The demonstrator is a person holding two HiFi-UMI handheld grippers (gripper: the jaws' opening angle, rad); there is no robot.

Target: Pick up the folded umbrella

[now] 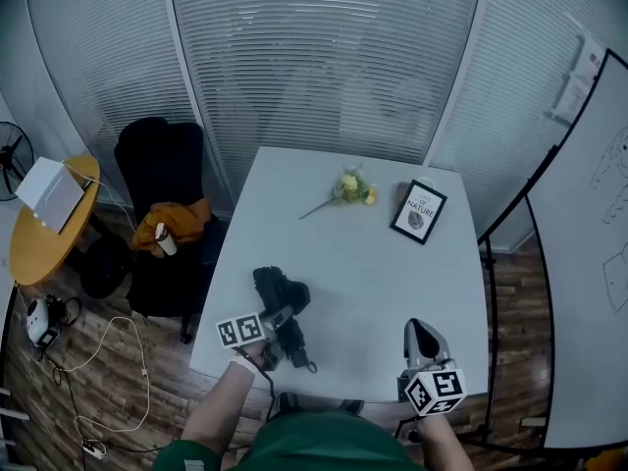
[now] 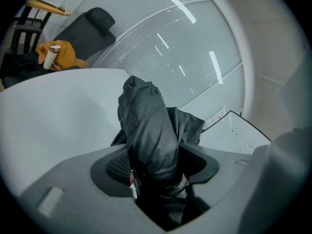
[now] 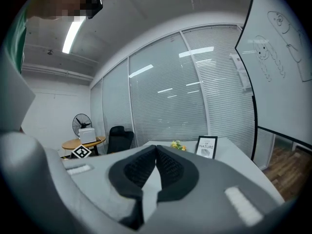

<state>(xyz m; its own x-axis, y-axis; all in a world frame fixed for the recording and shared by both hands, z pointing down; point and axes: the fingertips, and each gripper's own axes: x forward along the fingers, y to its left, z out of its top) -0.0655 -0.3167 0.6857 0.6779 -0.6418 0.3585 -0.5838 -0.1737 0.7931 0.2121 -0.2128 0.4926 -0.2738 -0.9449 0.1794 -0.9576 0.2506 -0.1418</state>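
Closest under the head camera, at six o'clock, was my own green top (image 1: 312, 446), with both sleeves reaching out over the near edge of the white table (image 1: 392, 263). From up there, the left gripper (image 1: 281, 330) showed little more than its marker cube and a black bundle at about seven o'clock on the tabletop. That bundle was the folded umbrella (image 1: 282, 290), its strap trailing towards me. The left gripper view gave what the head view hid: the left gripper (image 2: 156, 164) was clamped on the umbrella (image 2: 146, 126), both pads pressing into the crumpled black fabric, with the far end sticking out past the jaws towards the blinds. I could not tell from either view whether the umbrella was clear of the table.

The right gripper (image 1: 422, 330) sat at five o'clock, well apart from the umbrella. Only its own view settled its state: the right gripper (image 3: 156, 151) had its jaw tips pressed together with nothing between them.

A yellow flower sprig (image 1: 350, 186) lay at twelve o'clock on the table, and a framed print (image 1: 419, 211) at one o'clock. Both also showed beyond the right jaws, but not in the left gripper view. The left gripper view instead caught the black chair (image 2: 90, 26) with an orange cloth (image 2: 66, 55) and a white cup (image 2: 50, 56) on it, at ten o'clock.
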